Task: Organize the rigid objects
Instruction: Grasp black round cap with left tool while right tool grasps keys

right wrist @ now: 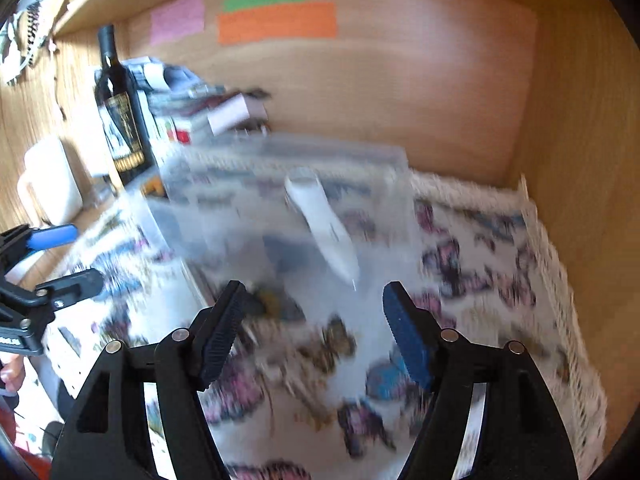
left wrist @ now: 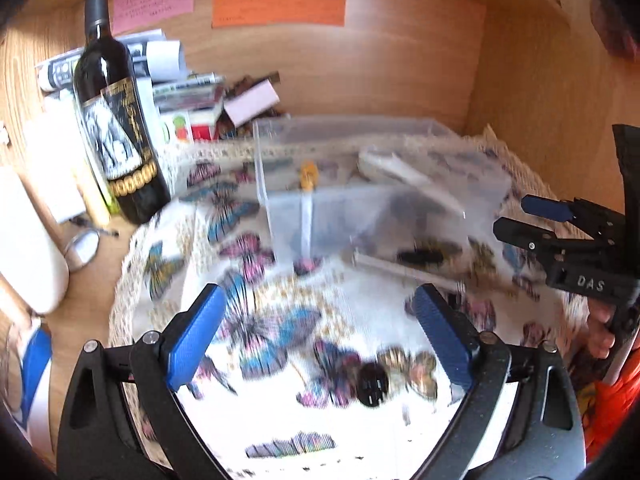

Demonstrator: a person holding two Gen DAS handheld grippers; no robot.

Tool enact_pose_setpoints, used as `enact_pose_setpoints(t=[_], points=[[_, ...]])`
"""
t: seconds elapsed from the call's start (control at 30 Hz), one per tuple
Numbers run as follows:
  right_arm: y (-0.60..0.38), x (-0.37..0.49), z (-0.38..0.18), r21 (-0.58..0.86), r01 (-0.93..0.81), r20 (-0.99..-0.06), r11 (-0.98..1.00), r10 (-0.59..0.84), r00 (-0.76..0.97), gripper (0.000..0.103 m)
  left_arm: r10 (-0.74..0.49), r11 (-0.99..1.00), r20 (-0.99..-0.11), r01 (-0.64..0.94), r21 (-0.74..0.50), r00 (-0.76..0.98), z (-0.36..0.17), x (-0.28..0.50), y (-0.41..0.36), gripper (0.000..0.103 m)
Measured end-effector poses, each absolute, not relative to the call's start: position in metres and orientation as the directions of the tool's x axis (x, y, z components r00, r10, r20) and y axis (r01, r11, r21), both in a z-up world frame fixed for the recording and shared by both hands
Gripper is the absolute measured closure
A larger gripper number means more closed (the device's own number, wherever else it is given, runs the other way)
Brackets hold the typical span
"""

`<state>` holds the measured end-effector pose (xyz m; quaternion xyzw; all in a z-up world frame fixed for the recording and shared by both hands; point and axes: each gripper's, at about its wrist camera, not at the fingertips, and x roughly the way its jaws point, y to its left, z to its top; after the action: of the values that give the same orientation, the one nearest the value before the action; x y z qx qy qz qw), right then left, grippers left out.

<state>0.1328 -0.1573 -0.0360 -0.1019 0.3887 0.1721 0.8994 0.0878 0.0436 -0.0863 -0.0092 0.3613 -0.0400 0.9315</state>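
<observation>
Clear plastic storage bin [left wrist: 360,184] sits on the butterfly-print cloth [left wrist: 280,320], right of the dark wine bottle [left wrist: 116,128]. My left tongs [left wrist: 320,340] and right tongs [right wrist: 312,332] both gape, empty. Risk: blurred view, so I might clip the bin wall or the bottle.

Both hand-held grippers [left wrist: 316,340] [right wrist: 314,334] apparently agape, empty

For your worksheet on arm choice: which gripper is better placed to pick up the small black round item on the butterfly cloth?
Probably left: the left gripper is open, with the black round item between its fingers.
</observation>
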Motion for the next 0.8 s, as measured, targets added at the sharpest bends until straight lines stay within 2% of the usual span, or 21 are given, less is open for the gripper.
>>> enact_pose_setpoints(t=[0.3,0.37,0.43,0.47,0.53,0.6,0.7,0.77,0.8], points=[[-0.156,0.125,-0.071,-0.01,-0.425,-0.82,0.905,0.236,0.522,0.037,-0.1,0.995,-0.731,0.071,-0.071,0.674,-0.121,0.07,0.031,0.007],[-0.152,0.127,-0.075,-0.012,-0.435,-0.829,0.9,0.234,0.508,0.047,-0.101,0.995,-0.735,0.073,-0.071,0.671,-0.125,0.069,0.028,0.009],[-0.149,0.13,-0.082,-0.01,-0.45,-0.844,0.893,0.234,0.484,0.051,-0.114,0.994,-0.738,0.08,-0.081,0.665,-0.128,0.069,0.027,0.017],[-0.148,0.13,-0.083,-0.018,-0.452,-0.843,0.892,0.23,0.487,0.051,-0.124,0.992,-0.744,0.089,-0.087,0.657,-0.131,0.069,0.025,0.024],[-0.146,0.131,-0.083,-0.028,-0.459,-0.843,0.888,0.225,0.488,0.053,-0.121,0.993,-0.744,0.091,-0.081,0.657,-0.134,0.069,0.023,0.028],[-0.145,0.133,-0.084,-0.03,-0.467,-0.845,0.884,0.227,0.485,0.054,-0.109,0.994,-0.734,0.095,-0.06,0.67,-0.134,0.067,0.019,0.038],[-0.146,0.133,-0.084,-0.025,-0.483,-0.845,0.875,0.24,0.478,0.062,-0.114,0.993,-0.721,0.104,-0.058,0.683,-0.135,0.065,0.017,0.055],[-0.145,0.133,-0.083,-0.021,-0.491,-0.844,0.871,0.248,0.475,0.073,-0.117,0.993,-0.718,0.103,-0.063,0.687,-0.135,0.064,0.017,0.067],[-0.144,0.132,-0.083,-0.023,-0.496,-0.843,0.868,0.25,0.477,0.077,-0.122,0.992,-0.717,0.104,-0.069,0.686,-0.134,0.064,0.019,0.067]])
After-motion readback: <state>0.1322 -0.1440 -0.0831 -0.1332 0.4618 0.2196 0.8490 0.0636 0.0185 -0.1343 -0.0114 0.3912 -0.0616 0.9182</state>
